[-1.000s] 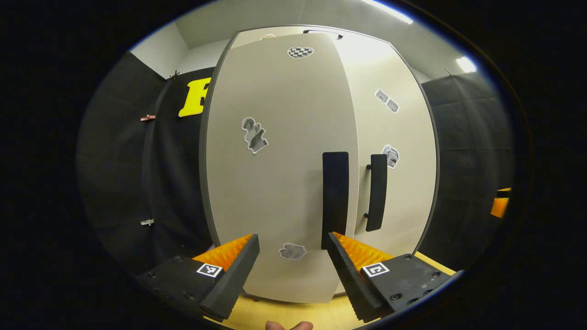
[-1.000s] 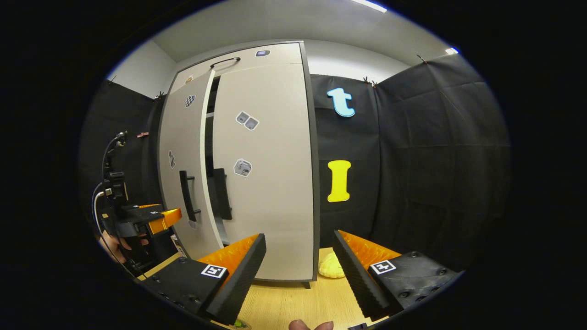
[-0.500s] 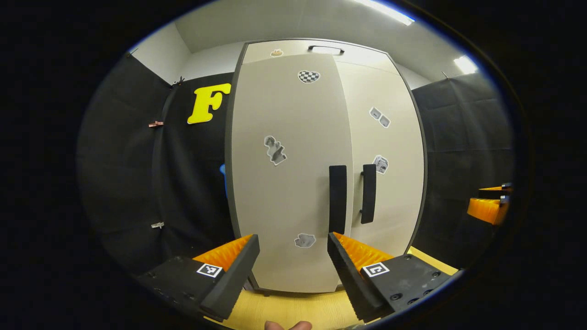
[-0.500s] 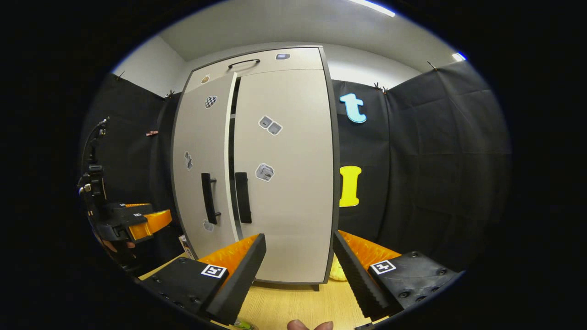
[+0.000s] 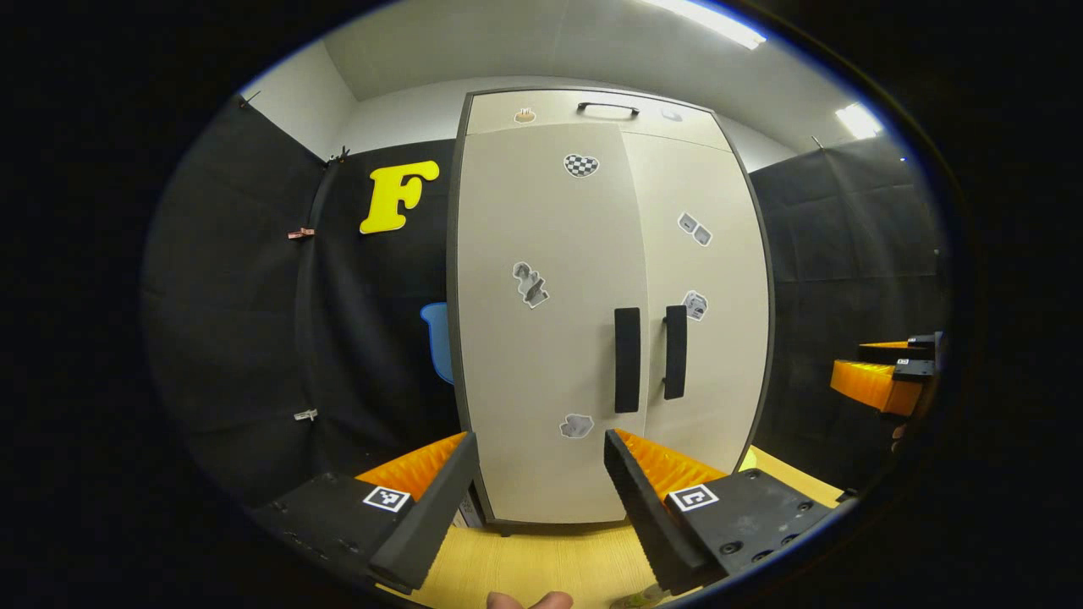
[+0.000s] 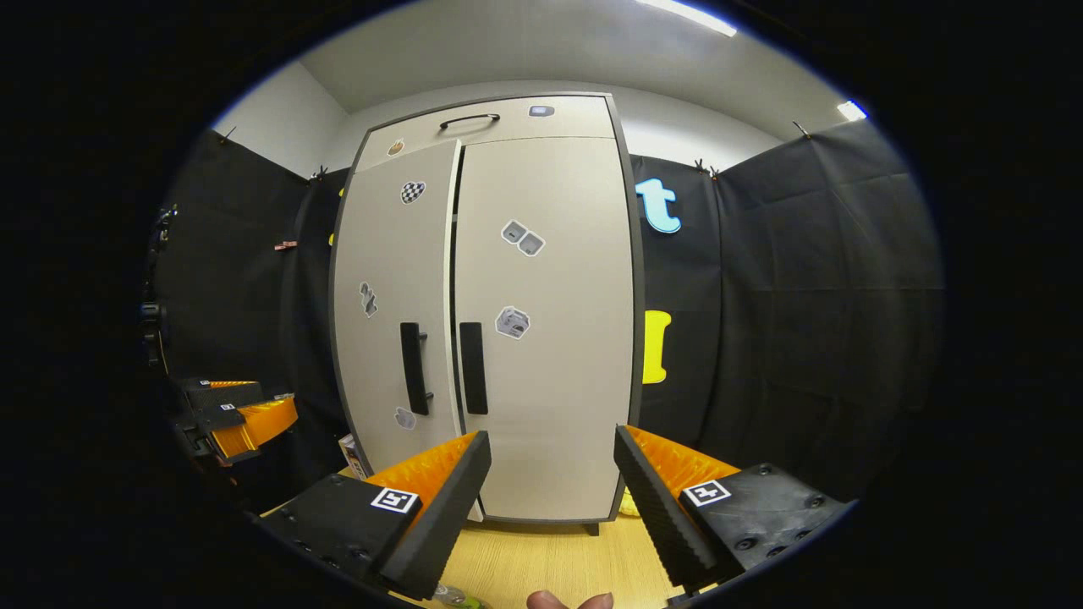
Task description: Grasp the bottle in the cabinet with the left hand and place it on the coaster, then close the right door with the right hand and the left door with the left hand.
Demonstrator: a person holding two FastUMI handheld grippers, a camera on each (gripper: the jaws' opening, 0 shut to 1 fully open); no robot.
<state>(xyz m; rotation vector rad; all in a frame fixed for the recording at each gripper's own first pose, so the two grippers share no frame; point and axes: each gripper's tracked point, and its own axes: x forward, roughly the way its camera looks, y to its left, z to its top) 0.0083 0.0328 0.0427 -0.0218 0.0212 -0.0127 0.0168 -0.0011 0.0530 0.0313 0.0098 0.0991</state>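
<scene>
While both grippers hang back from it, the cabinet [image 5: 609, 313] stands upright at the far edge of the wooden bench [image 5: 525, 567], a tall pale-grey box with a dark frame and a drawer-like top panel bearing a dark handle [image 5: 607, 107]. Its long axis runs vertical. The left door [image 5: 541, 338] and the right door [image 5: 706, 338] carry small stickers and a pair of black vertical handles [image 5: 627, 359] side by side at the middle seam. In the left gripper view the doors look flush; in the right gripper view a thin dark slit runs down the seam [image 6: 453, 279], so whether the left door is fully home is hard to tell.

The left gripper [image 5: 537, 499] has its fingers spread wide with nothing between them, as does the right gripper [image 6: 550, 499]. The right gripper also shows at the right edge of the left gripper view, well apart from the cabinet.

A scrap of green and clear material [image 6: 457, 599] at the near bench edge is cut off, possibly the bottle; the coaster cannot be made out. A yellow object [image 6: 628, 504] sits half hidden behind the cabinet's right corner.
</scene>
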